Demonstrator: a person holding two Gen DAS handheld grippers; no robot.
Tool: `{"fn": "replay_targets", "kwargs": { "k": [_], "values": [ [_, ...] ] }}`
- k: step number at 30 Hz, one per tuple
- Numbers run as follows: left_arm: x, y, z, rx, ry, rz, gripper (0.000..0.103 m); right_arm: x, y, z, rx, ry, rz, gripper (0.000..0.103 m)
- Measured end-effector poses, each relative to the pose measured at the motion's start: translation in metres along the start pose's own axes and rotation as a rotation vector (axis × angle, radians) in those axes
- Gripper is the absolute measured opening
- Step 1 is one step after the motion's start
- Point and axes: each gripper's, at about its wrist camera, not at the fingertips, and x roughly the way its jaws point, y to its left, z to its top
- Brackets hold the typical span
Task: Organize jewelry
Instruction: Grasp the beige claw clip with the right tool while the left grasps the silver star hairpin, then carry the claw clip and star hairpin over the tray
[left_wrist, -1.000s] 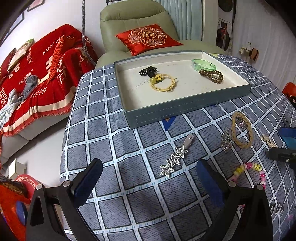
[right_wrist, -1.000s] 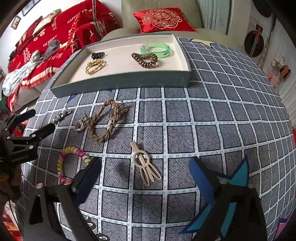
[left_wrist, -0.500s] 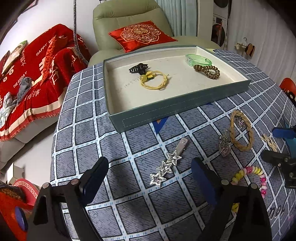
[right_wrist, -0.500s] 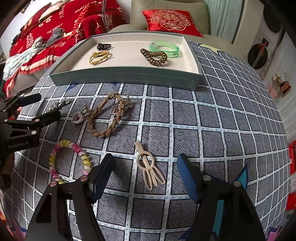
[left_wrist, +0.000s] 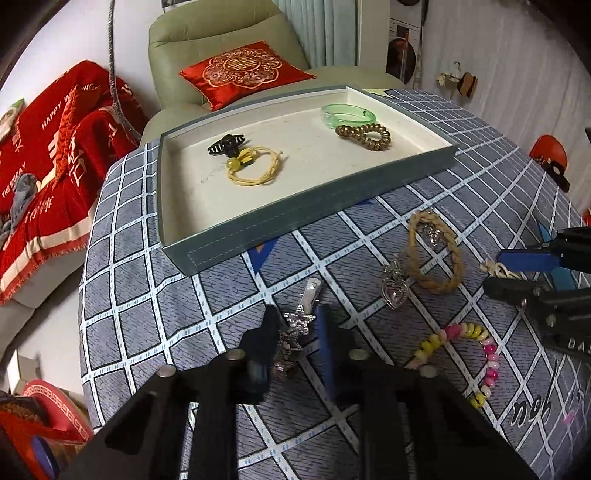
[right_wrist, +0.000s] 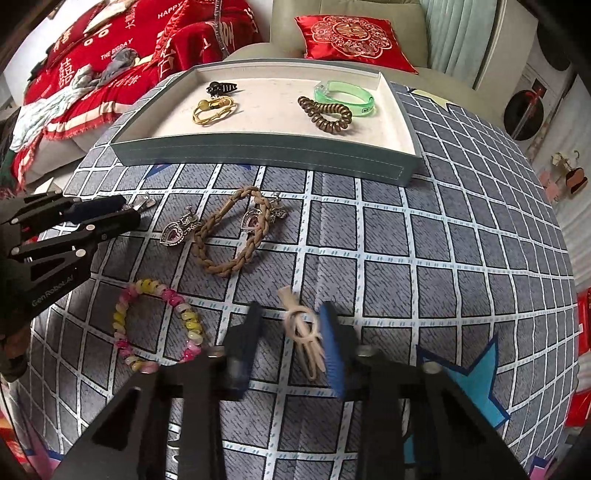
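**A:** Two clips getting grabbed at once here. In the left wrist view the star hair clip (left_wrist: 297, 334) sits low in the middle of the frame, on the checked tablecloth (left_wrist: 147, 314), with the left gripper (left_wrist: 295, 345) narrowed around it. Its jaws have just been closing, the sparkly stars are between them, and the pads look to be touching it on both sides.

**B:** Same story on the other side. The beige hair clip (right_wrist: 304, 332) is at lower centre of the right wrist view, and the right gripper (right_wrist: 290, 341) has just been closing too. The blue pad is against the clip's right edge. The left pad looks a little off it, so whether it's fully pinched is hard to call.

**A:** So that's the pick-up step, I'd say. The tray (left_wrist: 295, 221) across the upper middle already holds four pieces.

**B:** Still loose on the cloth: the braided band (right_wrist: 232, 236), two heart pendants (right_wrist: 173, 232) and the beaded bracelet (right_wrist: 159, 325) at lower left.

**A:** Next move probably wants a straight lift, then a carry up-frame over the tray's near wall. Both clips are thin and flat, so either one could slip or twist in the pads.
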Motion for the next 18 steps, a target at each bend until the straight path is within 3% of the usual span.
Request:
{"fn": "replay_targets", "kwargs": {
  "k": [18],
  "values": [
    [-0.049,0.023,-0.003,-0.133,-0.112,-0.019,0.036,-0.033,-0.028,-0.003,0.138,-0.07,0.101,0.021]
  ]
}}
